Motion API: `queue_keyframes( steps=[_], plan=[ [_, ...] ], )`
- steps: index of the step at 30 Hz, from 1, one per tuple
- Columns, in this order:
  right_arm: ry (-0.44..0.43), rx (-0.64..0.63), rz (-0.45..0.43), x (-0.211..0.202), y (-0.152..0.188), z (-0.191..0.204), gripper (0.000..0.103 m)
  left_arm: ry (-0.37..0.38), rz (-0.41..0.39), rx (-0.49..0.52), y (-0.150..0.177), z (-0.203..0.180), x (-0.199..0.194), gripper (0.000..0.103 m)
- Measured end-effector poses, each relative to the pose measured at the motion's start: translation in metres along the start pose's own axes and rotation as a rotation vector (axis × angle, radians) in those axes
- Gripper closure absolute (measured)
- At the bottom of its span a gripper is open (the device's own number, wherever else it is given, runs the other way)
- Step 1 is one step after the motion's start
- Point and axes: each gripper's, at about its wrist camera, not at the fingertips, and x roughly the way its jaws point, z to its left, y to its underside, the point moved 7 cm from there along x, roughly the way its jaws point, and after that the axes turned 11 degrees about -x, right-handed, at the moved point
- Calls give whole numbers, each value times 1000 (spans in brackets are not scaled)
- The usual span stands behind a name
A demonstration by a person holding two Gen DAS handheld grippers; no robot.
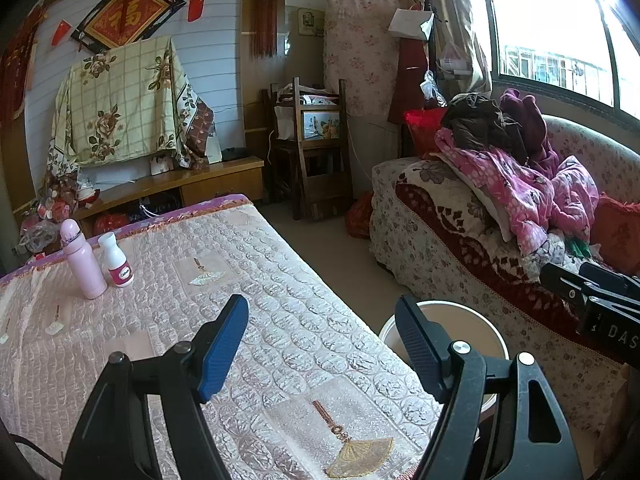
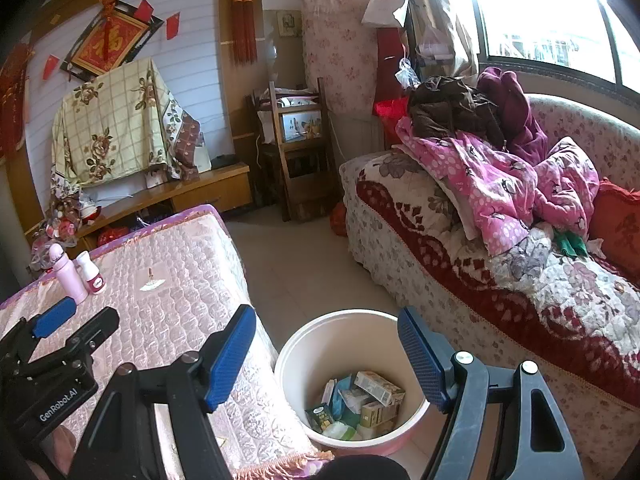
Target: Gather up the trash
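I am looking down at the bin (image 2: 348, 376), a pale round bucket standing on the floor between the table and the sofa, and it is already holding a heap of small cartons and wrappers (image 2: 360, 404); I am counting at least six pieces, though they overlap too much for an exact tally. I am judging most of the collecting done, since the table cover (image 1: 280, 320) is showing no loose litter. What is still standing on it is two bottles: one pink bottle (image 1: 82, 260) and one white bottle (image 1: 115, 260), side by side near the far left corner; whether they count as trash I cannot tell. I am holding the left gripper (image 1: 320, 344) over the table's edge with its jaws spread and nothing between them. The right gripper (image 2: 326, 356) is hanging above the bin, likewise spread and empty.
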Motion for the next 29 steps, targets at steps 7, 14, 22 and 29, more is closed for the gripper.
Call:
queue_keyframes(
  steps=[7, 14, 22, 29],
  plan=[
    [-1, 1, 7, 2, 3, -1, 26, 3, 2, 3, 1, -2, 1, 27],
    [0, 2, 9, 3, 4, -2, 26, 7, 5, 5, 2, -3, 1, 27],
    [1, 5, 14, 5, 7, -4, 26, 15, 10, 9, 3, -4, 2, 27],
    [-1, 1, 24, 8, 9, -3, 26, 25, 18, -1, 4, 2, 4, 27]
  ],
)
